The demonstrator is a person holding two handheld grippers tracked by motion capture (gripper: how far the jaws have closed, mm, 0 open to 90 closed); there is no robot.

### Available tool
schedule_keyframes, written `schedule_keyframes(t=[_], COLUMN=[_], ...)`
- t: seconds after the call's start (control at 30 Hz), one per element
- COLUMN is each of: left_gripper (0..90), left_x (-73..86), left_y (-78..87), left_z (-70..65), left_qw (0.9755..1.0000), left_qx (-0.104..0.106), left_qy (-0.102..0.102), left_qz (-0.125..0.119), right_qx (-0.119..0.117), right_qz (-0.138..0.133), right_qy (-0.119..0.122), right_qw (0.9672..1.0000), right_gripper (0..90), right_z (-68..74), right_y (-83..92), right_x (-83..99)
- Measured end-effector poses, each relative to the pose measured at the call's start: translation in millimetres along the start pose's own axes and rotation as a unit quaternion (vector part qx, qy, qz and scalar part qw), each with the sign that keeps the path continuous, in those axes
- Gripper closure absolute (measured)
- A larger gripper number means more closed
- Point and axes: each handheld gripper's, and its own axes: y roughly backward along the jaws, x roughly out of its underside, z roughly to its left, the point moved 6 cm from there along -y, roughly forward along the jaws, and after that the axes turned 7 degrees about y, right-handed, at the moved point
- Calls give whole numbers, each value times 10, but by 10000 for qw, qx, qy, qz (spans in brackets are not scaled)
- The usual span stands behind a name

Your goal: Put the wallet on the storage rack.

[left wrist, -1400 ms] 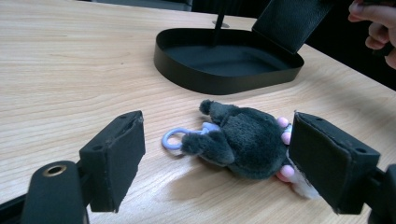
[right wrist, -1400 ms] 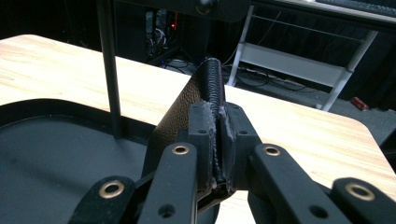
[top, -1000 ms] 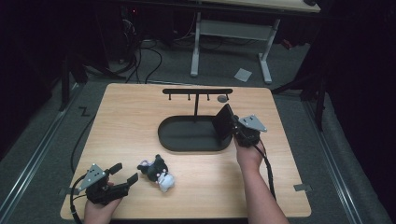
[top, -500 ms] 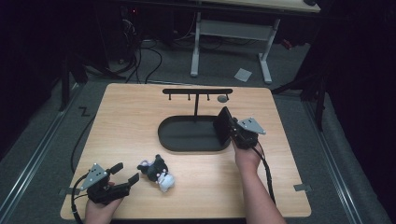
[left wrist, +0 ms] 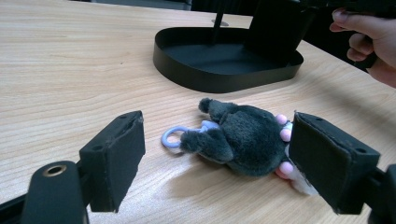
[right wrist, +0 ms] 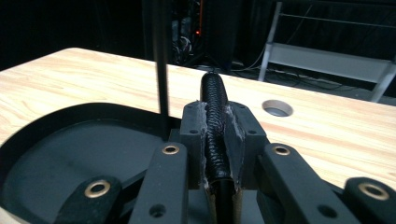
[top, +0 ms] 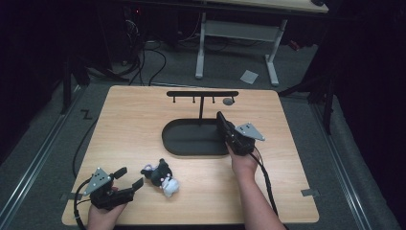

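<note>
Now the right gripper (right wrist: 215, 140) jaws have just been easing open, black wallet (right wrist: 214, 116) still pinched between pads over the tray (top: 191, 149): release looks imminent. Left gripper (left wrist: 219, 158) gapes wide, plush toy (left wrist: 243, 137) between fingers, untouched.

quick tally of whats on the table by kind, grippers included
plush toy keychain: 1
black oval tray with hook stand: 1
grippers: 2, left gripper and right gripper
total: 4

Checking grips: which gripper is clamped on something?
The right gripper: its pads pinch a black flat object by the tray, jaws just easing open. The left gripper stands open before the plush toy.
</note>
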Motion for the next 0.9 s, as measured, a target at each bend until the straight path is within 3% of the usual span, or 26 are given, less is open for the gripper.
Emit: schedule_keyframes(t=[0.4,0.47,0.63,0.8,0.9], left_gripper=[190,190,191,194,195], left_x=[5,4,-1,-2,-3], left_y=[-9,-7,3,5,-5], left_z=[-6,-8,-5,7,-6], left_qw=[10000,10000,10000,10000,10000], left_qx=[40,45,47,39,35], left_qy=[-26,-25,-25,-11,-20], left_qz=[36,34,12,12,13], right_qx=[-326,-384,-482,-622,-743], right_qz=[0,158,335,303,248], right_qy=[45,138,103,151,63], right_qw=[9995,9990,9982,9975,9969], right_gripper=[776,777,744,666,601], right_z=[359,480,573,626,617], right_y=[-102,-172,-251,-150,-3], right_x=[43,91,174,173,180])
